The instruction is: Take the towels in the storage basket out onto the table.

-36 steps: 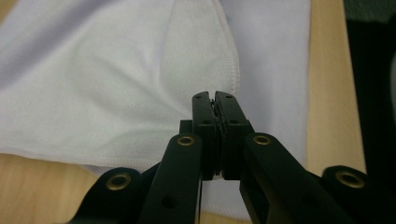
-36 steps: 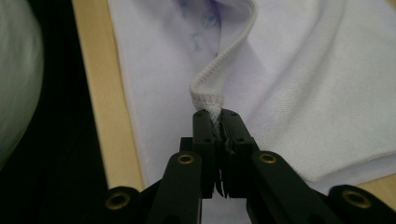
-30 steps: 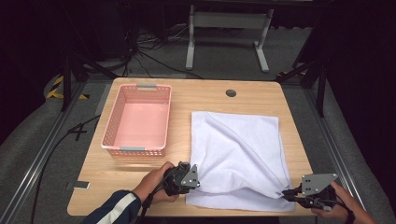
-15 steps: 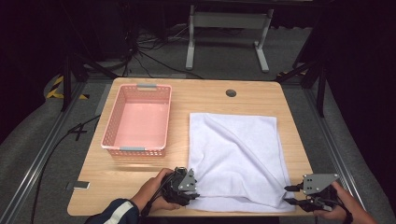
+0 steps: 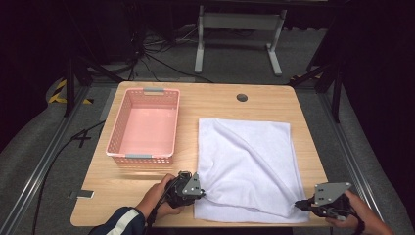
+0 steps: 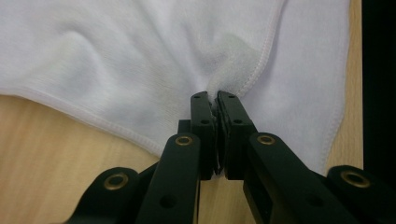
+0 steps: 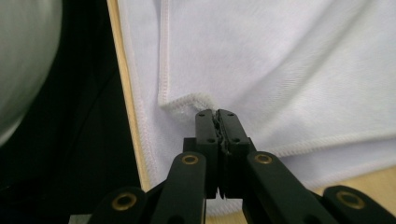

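A white towel (image 5: 244,161) lies spread on the right half of the wooden table (image 5: 230,105). My left gripper (image 5: 202,194) is at the towel's near left corner. Its jaws have just been closing, and in the left gripper view they are shut (image 6: 215,96) with a fold of the towel (image 6: 140,51) pinched at the tips. My right gripper (image 5: 297,204) is at the near right corner. Its jaws have also just closed, and in the right gripper view they stand shut (image 7: 216,112) on the towel (image 7: 280,60), beside a hemmed corner of the upper layer. Creases run across the cloth between the two grips.
A pink plastic basket (image 5: 114,139) stands on the left half of the table, with nothing in it. A dark round grommet (image 5: 242,97) sits near the far edge. The table's right edge (image 7: 125,93) is close beside my right gripper. Dark floor and metal stands surround the table.
Half a second ago the towel lay flatter; now diagonal creases run across it again toward the near corners. Both hands stayed about where they were.
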Action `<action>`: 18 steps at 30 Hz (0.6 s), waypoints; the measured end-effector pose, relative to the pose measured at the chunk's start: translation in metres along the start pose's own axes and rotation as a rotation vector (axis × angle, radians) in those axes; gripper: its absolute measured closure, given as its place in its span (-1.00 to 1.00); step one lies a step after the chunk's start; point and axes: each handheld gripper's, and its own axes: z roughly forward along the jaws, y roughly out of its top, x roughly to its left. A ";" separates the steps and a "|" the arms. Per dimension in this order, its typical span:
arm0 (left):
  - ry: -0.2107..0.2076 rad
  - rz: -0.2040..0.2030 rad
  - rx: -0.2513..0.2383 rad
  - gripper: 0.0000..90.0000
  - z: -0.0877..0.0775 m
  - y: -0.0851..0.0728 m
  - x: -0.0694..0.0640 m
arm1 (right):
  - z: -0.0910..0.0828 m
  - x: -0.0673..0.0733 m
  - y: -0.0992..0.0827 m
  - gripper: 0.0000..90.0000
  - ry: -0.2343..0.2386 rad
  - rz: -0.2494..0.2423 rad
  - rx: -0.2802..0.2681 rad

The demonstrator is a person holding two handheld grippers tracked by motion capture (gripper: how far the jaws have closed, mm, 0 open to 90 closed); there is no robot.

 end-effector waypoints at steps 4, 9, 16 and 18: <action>-0.009 0.028 -0.063 0.90 -0.019 0.010 -0.003 | -0.016 0.001 -0.005 0.98 0.000 0.007 -0.011; -0.121 0.088 0.025 0.88 -0.007 0.008 -0.021 | -0.012 0.004 -0.010 0.98 0.108 -0.022 0.058; -0.153 -0.028 0.073 0.13 0.012 -0.008 -0.024 | 0.004 0.001 -0.016 0.39 0.173 -0.018 0.185; -0.103 -0.085 0.006 0.10 0.006 -0.009 -0.017 | 0.001 -0.006 -0.014 0.36 0.120 0.033 0.112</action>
